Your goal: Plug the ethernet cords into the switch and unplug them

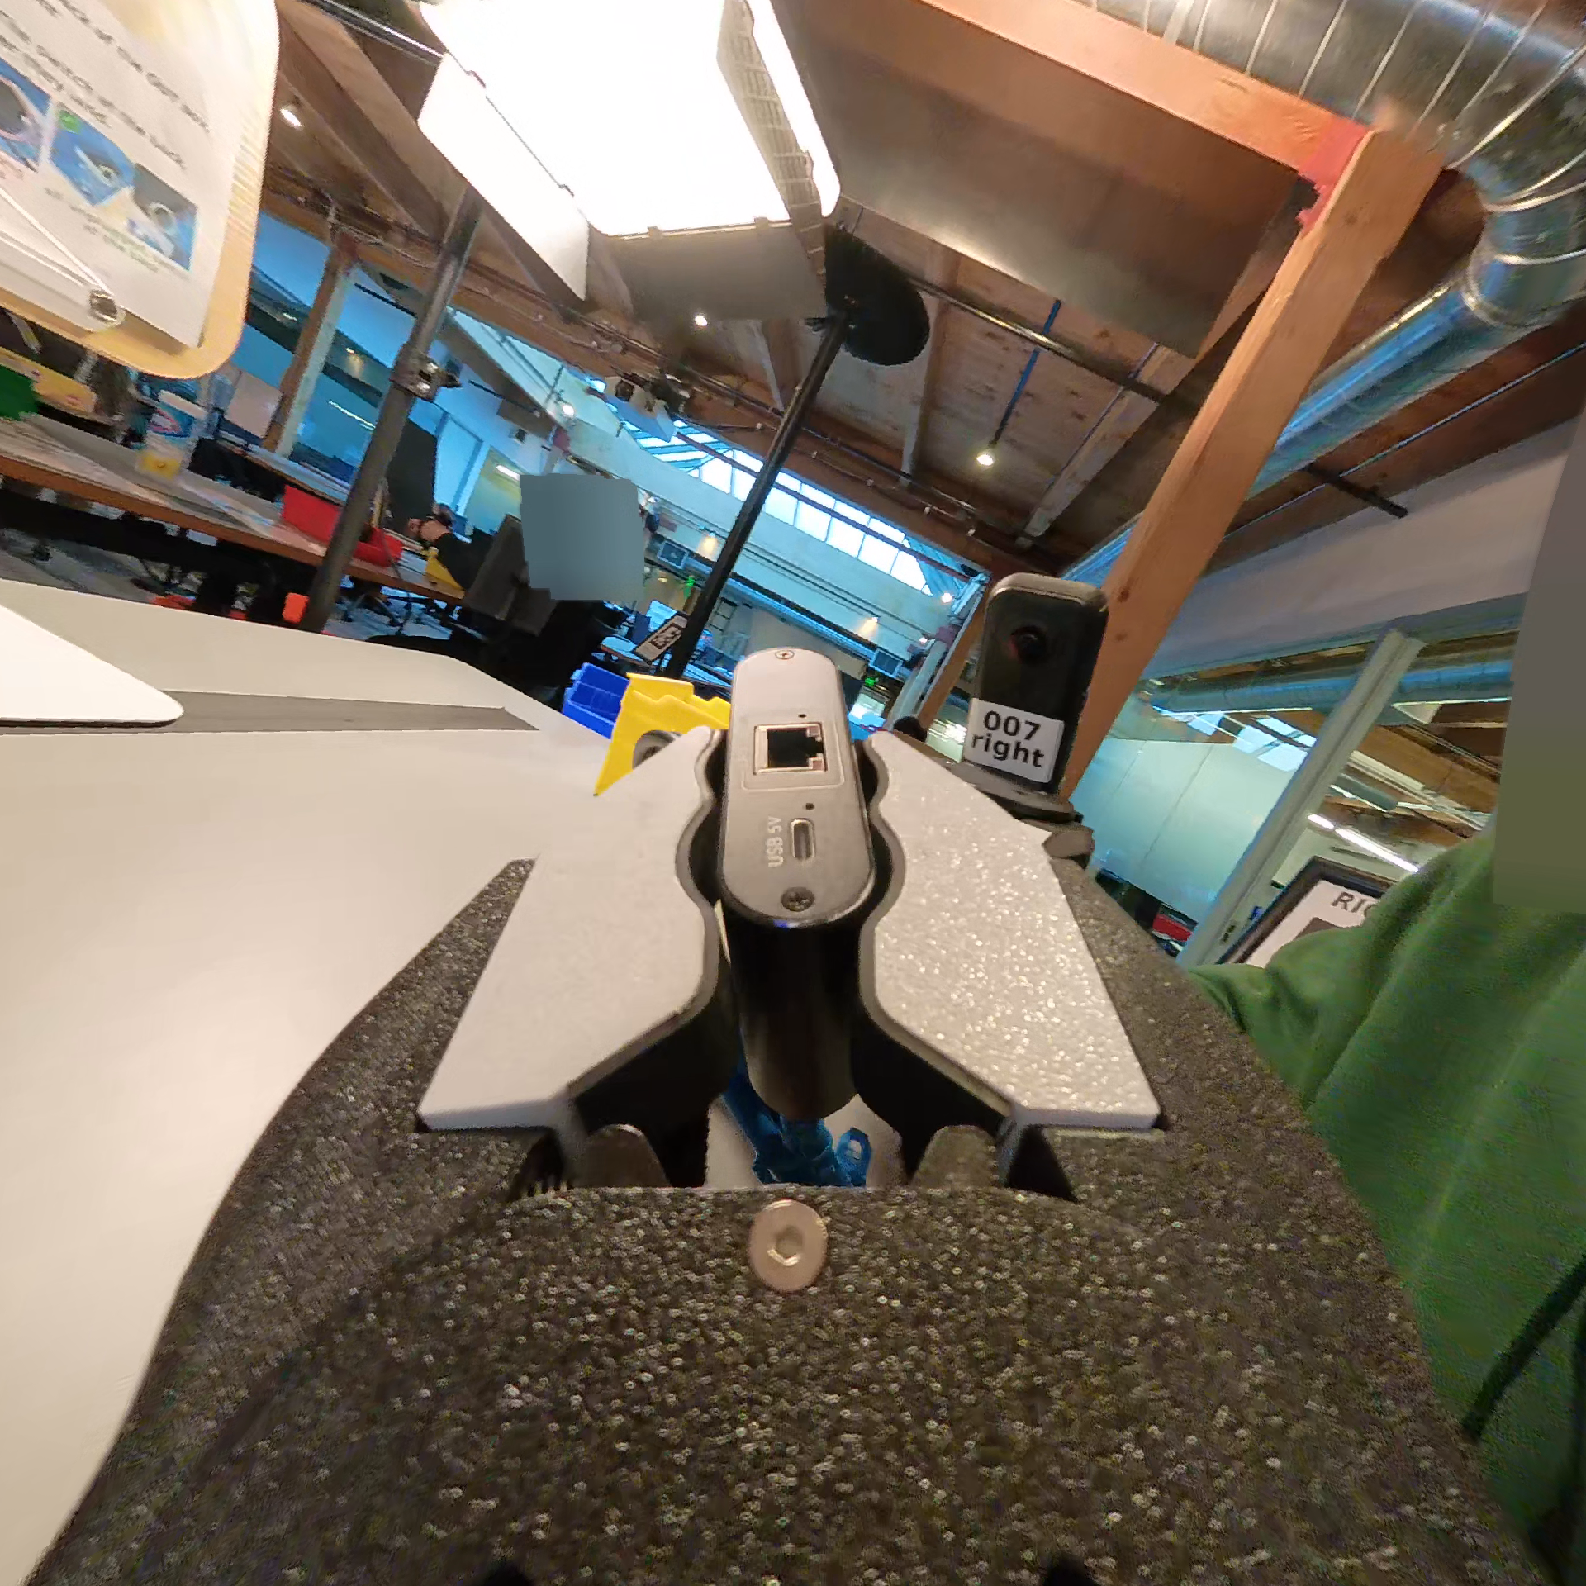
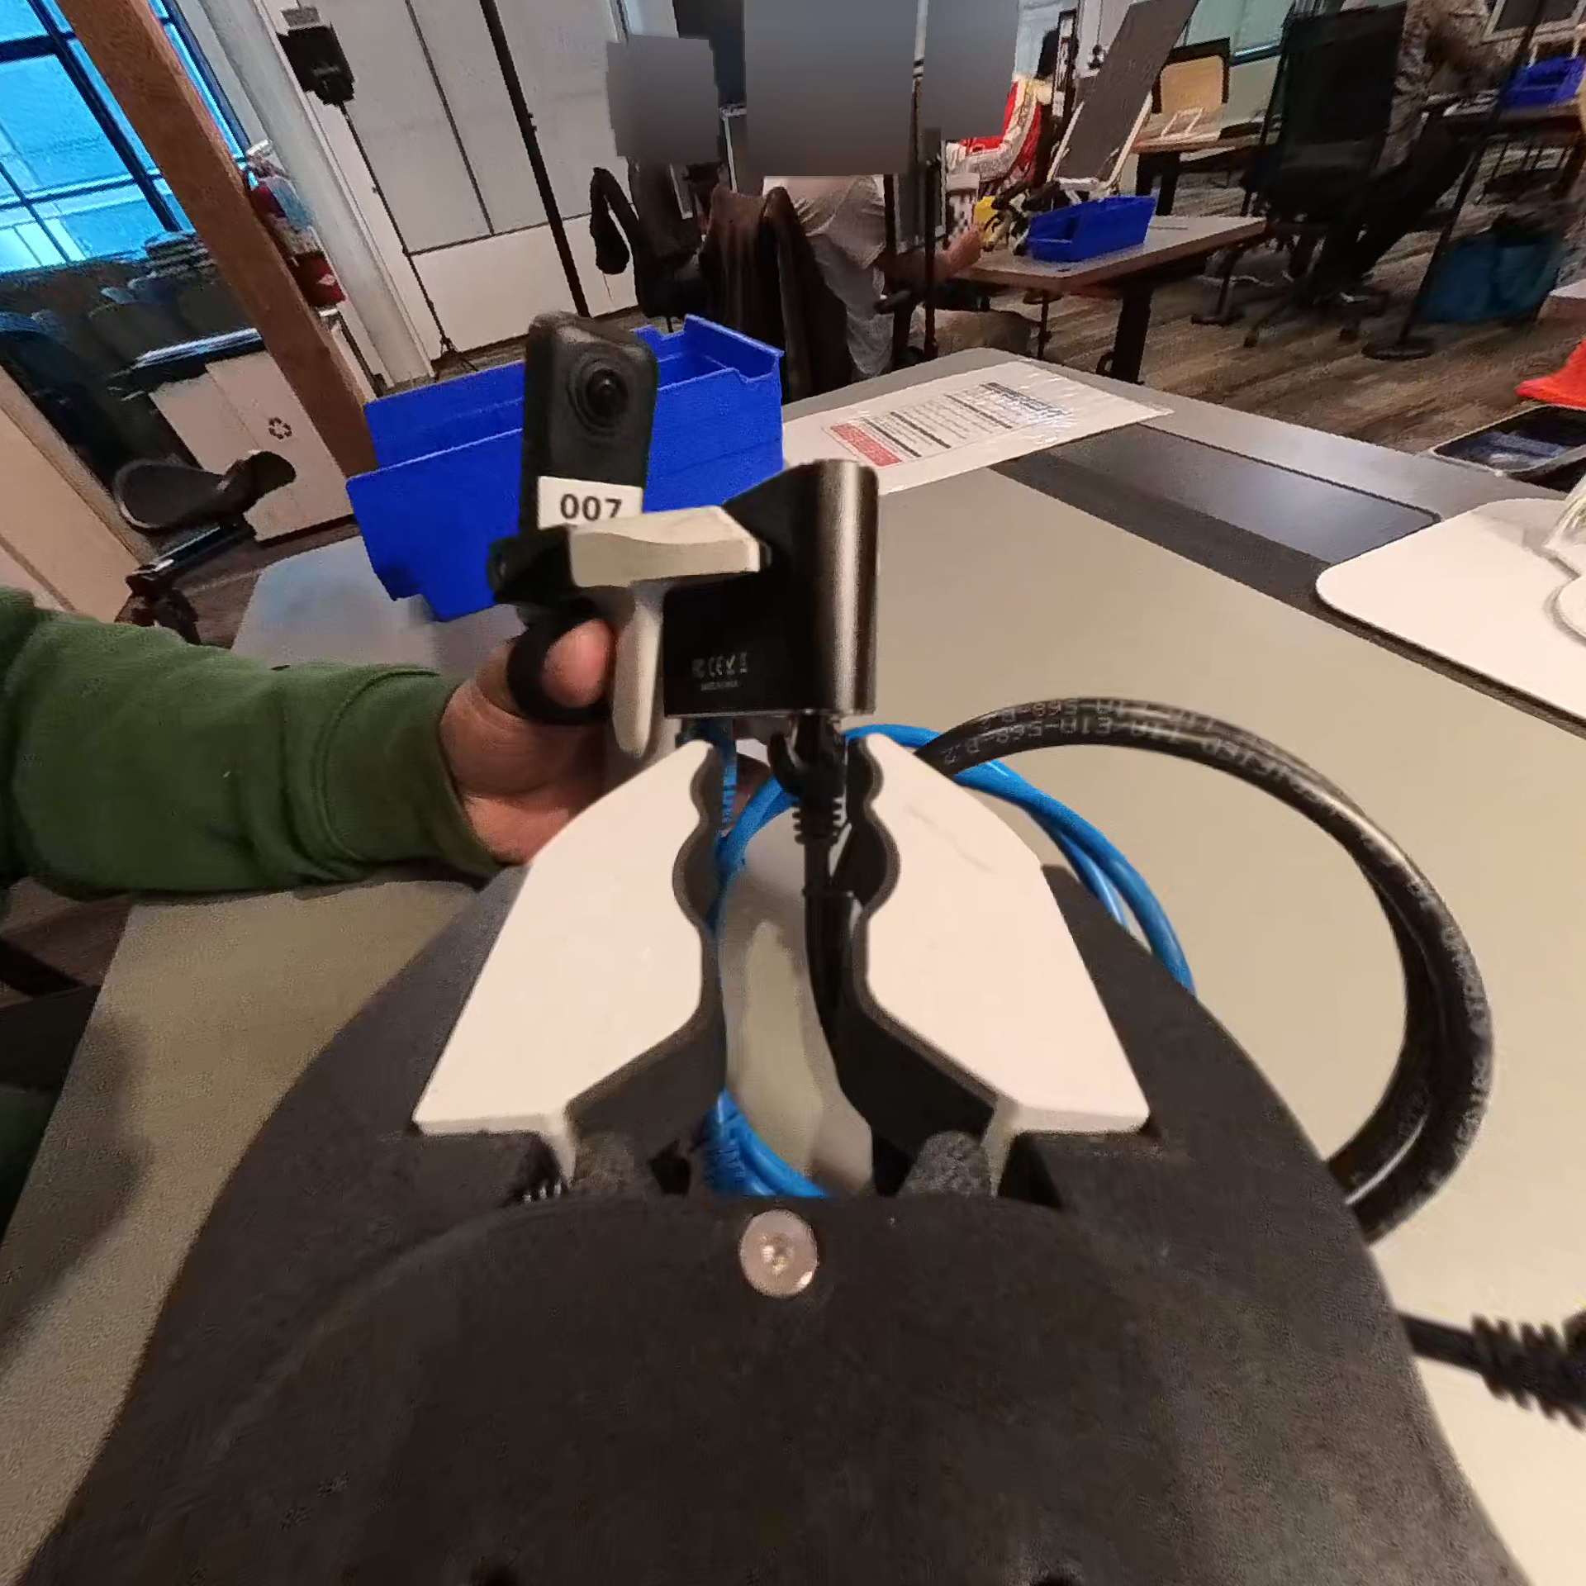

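Observation:
My left gripper (image 1: 794, 772) is shut on the black switch (image 1: 794, 824) and holds it above the table, its end face with one empty ethernet port toward the camera. In the right wrist view the switch (image 2: 772, 601) stands upright, with a grey finger (image 2: 665, 549) of the left gripper against its side. A black cord's plug (image 2: 815, 764) and a blue cord's plug (image 2: 723, 764) go into its underside. My right gripper (image 2: 781, 764) sits just below the switch. Its jaws stand partly open around both plugs, the black boot by the right finger. The black cord (image 2: 1407, 901) and the blue cord (image 2: 1107, 858) loop to the right.
The grey table (image 2: 1073, 618) lies beneath. A blue bin (image 2: 481, 498) stands behind the switch, a laminated sheet (image 2: 987, 412) lies at the back, and a white mat (image 2: 1459, 601) lies at the right. A green-sleeved arm (image 2: 214, 755) holds the left gripper. A light panel (image 1: 635, 111) hangs overhead. Spacing between my two grippers at the tips: around 4 centimetres.

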`<move>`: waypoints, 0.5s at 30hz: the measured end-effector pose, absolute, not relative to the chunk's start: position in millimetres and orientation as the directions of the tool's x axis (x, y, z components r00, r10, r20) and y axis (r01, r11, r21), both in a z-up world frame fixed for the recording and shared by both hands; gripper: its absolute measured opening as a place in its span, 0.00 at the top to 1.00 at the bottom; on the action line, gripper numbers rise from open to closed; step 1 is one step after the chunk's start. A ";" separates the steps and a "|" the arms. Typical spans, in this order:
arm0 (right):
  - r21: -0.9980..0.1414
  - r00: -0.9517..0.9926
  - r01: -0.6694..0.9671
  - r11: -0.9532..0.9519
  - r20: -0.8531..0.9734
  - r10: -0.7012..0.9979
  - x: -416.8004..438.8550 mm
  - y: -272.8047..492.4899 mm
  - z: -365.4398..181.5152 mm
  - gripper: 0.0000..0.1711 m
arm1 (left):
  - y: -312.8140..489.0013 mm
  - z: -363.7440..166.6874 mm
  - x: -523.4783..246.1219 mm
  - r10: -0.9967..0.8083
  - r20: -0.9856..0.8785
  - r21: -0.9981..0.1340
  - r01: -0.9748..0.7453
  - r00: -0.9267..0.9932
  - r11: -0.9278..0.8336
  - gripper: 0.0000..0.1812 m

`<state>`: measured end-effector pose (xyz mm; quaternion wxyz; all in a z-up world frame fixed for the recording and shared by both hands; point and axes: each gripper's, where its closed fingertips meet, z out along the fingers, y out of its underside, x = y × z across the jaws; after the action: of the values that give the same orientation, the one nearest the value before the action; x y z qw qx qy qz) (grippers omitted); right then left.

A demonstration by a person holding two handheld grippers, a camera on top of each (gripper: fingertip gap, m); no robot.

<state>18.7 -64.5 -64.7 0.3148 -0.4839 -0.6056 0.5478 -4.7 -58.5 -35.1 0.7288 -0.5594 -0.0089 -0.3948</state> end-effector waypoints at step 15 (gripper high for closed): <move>-0.933 -0.458 0.328 -0.151 -0.296 0.838 24.7 -78.5 -74.5 0.90 | -66.3 -30.6 12.2 -0.689 0.451 -0.777 0.629 0.568 0.009 0.84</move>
<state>24.7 -78.5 -74.5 0.2156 -0.4740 -0.6150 0.5922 12.2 -66.3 -30.6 0.7098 -0.5292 0.0281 -0.4640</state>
